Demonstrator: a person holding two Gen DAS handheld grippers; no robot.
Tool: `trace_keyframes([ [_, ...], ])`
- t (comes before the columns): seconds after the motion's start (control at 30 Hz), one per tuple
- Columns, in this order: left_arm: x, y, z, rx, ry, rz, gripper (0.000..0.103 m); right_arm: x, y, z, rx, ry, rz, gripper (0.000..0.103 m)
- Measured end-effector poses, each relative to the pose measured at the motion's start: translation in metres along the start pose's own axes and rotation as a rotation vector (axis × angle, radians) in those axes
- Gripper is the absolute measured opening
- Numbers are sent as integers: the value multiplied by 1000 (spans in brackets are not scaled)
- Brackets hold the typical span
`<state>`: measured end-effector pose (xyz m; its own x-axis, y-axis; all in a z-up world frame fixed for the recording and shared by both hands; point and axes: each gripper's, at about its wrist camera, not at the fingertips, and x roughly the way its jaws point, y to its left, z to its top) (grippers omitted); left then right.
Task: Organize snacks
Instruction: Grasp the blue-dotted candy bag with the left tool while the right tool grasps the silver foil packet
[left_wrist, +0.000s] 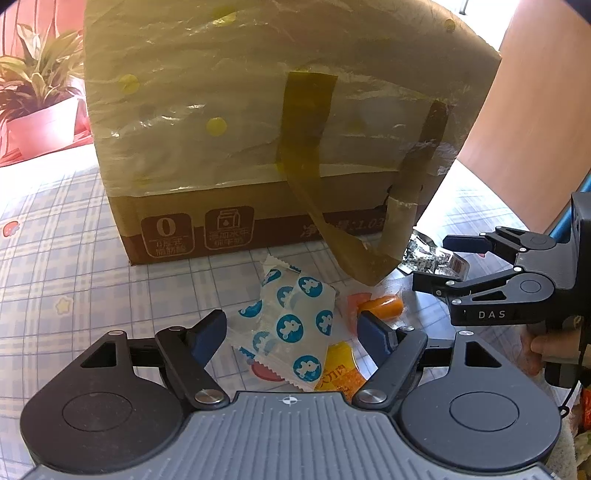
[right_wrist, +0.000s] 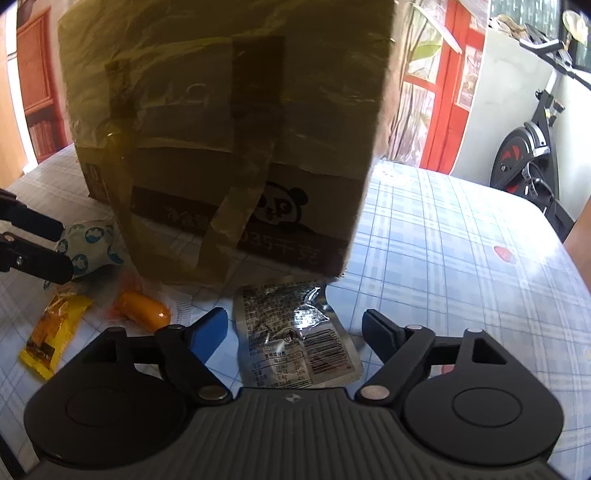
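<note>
A white snack packet with blue circles (left_wrist: 291, 325) lies on the checked tablecloth between the fingers of my left gripper (left_wrist: 291, 330). The jaws are open and the pads stand clear of it. Beside it lie an orange sausage-shaped snack (left_wrist: 382, 306) and a yellow packet (left_wrist: 338, 369). My right gripper (right_wrist: 295, 326) is open around a silver foil packet (right_wrist: 295, 332) lying flat, without pressing on it. Each gripper shows in the other's view: the right gripper (left_wrist: 430, 260), the left gripper (right_wrist: 61, 247). A taped cardboard box (left_wrist: 258, 129) stands just behind the snacks.
Loose tape strips (left_wrist: 332, 229) hang from the box front down to the tablecloth (right_wrist: 443, 240). A potted plant (left_wrist: 37, 92) stands at the back left, an exercise bike (right_wrist: 528, 147) beyond the table's far edge. A person's hand (left_wrist: 550, 347) holds the right gripper.
</note>
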<state>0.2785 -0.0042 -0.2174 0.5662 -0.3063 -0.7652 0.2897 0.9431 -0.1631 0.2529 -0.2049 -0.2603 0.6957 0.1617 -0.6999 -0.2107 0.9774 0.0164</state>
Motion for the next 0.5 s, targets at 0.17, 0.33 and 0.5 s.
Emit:
trace_keyframes([
  [0.17, -4, 4, 3, 0, -11, -4, 80, -5, -3, -5, -8, -18, 14, 76],
  [0.33, 0, 4, 9, 36, 15, -47, 86, -9, 4, -8, -32, -30, 24, 60],
  [0.5, 11, -1, 12, 85, 29, -31, 87, -11, 4, -14, -9, -44, 13, 60],
])
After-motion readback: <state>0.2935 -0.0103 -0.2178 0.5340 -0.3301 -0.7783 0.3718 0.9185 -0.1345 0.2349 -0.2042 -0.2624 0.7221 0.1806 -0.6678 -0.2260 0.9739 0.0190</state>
